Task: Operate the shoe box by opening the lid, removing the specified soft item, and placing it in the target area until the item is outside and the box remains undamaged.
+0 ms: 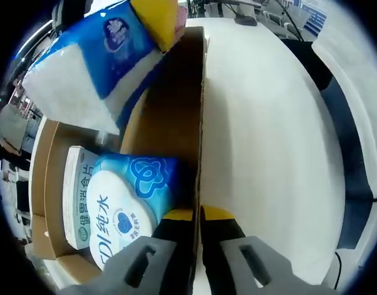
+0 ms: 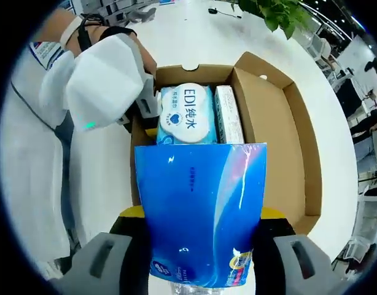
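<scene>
The blue tissue pack point(image 2: 201, 212) is clamped between the right gripper's point(image 2: 201, 246) jaws, lifted above the near end of the shoe box point(image 2: 299, 141). The left gripper point(image 1: 198, 218) pinches the box's side wall, steadying it. If the soft pack sags or slips, it could fall back onto the wipes pack point(image 2: 185, 114) in the box; too hard a pinch could crease the cardboard on the white worktop point(image 1: 268, 123).

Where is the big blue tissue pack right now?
The tissue pack is up in the air, squeezed in the right gripper, just in front of the open box. In the left gripper view it hangs at top left over the box.
</scene>
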A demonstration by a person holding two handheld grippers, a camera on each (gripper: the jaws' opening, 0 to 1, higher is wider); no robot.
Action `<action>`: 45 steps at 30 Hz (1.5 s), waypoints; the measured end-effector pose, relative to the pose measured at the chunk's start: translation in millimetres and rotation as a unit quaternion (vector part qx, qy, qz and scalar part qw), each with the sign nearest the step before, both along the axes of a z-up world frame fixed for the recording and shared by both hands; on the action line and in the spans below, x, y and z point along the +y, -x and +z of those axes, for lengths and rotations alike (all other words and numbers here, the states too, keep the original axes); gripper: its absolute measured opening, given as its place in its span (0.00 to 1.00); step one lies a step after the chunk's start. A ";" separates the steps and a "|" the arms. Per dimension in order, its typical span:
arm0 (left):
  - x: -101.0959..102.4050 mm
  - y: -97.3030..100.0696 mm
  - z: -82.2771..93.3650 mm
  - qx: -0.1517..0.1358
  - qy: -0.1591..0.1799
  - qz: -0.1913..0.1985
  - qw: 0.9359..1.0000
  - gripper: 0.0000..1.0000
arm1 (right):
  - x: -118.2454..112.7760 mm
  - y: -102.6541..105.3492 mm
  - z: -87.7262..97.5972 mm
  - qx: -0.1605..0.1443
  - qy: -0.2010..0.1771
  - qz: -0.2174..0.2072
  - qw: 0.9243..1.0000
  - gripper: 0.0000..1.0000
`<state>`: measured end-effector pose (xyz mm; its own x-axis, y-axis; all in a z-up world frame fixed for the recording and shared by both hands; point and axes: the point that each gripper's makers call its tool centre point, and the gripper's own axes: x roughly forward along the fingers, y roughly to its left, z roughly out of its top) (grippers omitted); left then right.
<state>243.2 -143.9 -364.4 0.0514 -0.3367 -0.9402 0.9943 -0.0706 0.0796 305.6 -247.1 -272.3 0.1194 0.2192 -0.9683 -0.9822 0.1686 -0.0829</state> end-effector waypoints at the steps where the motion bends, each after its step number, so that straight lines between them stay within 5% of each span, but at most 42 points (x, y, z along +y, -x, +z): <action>1: -0.2 -0.2 -0.3 0.000 0.000 0.000 1.000 0.01 | -0.4 0.2 0.4 0.000 0.000 0.000 1.000 0.65; 18: 0.9 -2.4 -1.5 0.002 0.003 0.000 1.000 0.01 | -15.3 -2.8 29.5 -0.019 -0.009 -0.006 1.000 0.65; 45: 0.7 -5.1 -2.0 0.000 0.005 0.000 1.000 0.01 | -46.5 -4.1 26.0 -0.022 0.001 -0.019 1.000 0.65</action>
<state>248.2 -143.2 -366.3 0.0521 -0.3460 -0.9368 0.9943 -0.0697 0.0811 309.7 -293.6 -246.3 0.1691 0.2112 -0.9627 -0.9707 0.2049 -0.1255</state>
